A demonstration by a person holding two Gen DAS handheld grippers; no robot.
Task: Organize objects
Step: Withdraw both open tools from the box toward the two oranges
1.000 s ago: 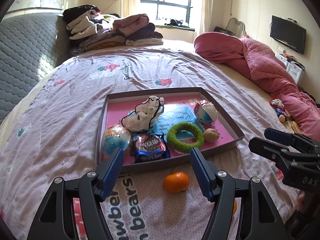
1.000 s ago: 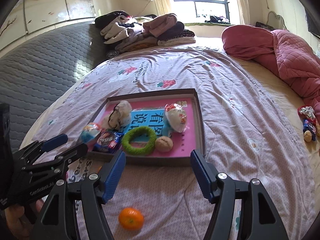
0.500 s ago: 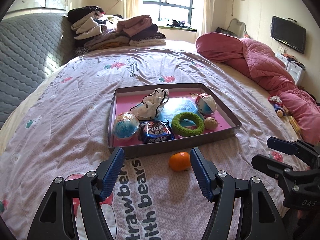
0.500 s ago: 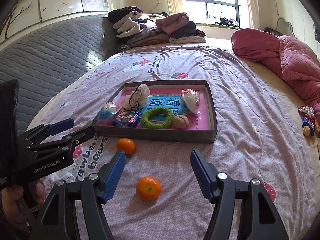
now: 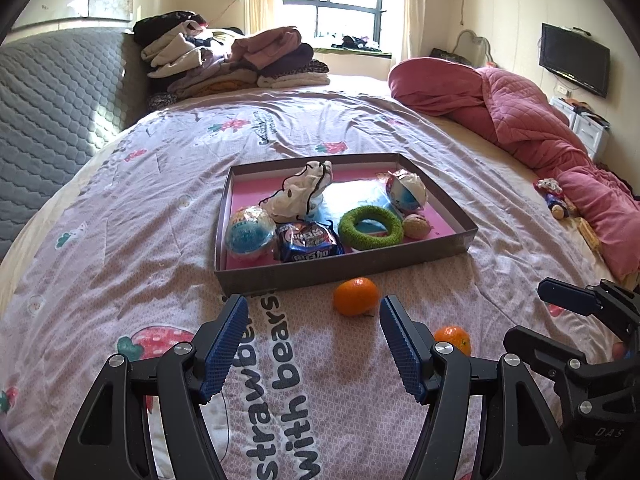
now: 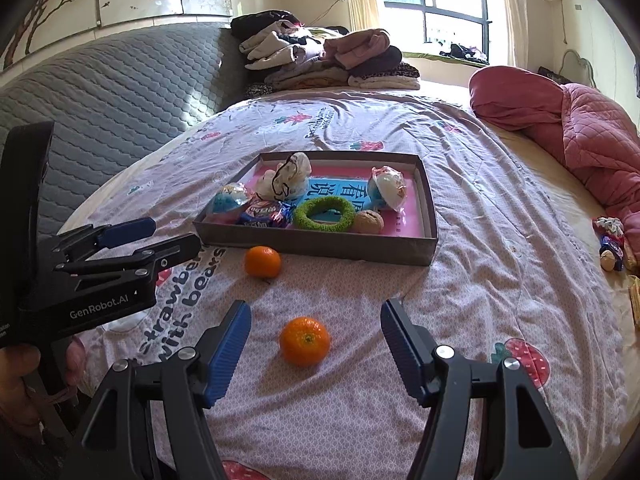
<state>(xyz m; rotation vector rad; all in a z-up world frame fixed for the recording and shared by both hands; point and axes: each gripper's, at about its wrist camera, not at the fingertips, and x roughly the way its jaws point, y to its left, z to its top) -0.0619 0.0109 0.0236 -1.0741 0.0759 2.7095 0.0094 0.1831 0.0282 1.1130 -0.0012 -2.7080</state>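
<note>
Two round, glossy tangerines lay on the bedspread [image 6: 500,208]: one [image 6: 305,341] near the right gripper [image 6: 315,354], one [image 5: 356,296] just before the shallow box [image 5: 344,270]. The left gripper [image 5: 314,350] and the right both gaped wide, empty.

Tray [image 5: 344,268] on bed [image 5: 120,220], ring [image 5: 370,227] in tray, two mandarins [image 6: 305,341] on bed before tray

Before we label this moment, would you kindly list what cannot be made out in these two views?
- Blue printed sheet in the tray: both views, mostly covered by the green ring and packets.
- Second orange: left wrist view, partly behind the left gripper's finger.
- Small items by the pink quilt: both views, too small to identify.
- Hand: right wrist view, cut off by the edge.
</note>
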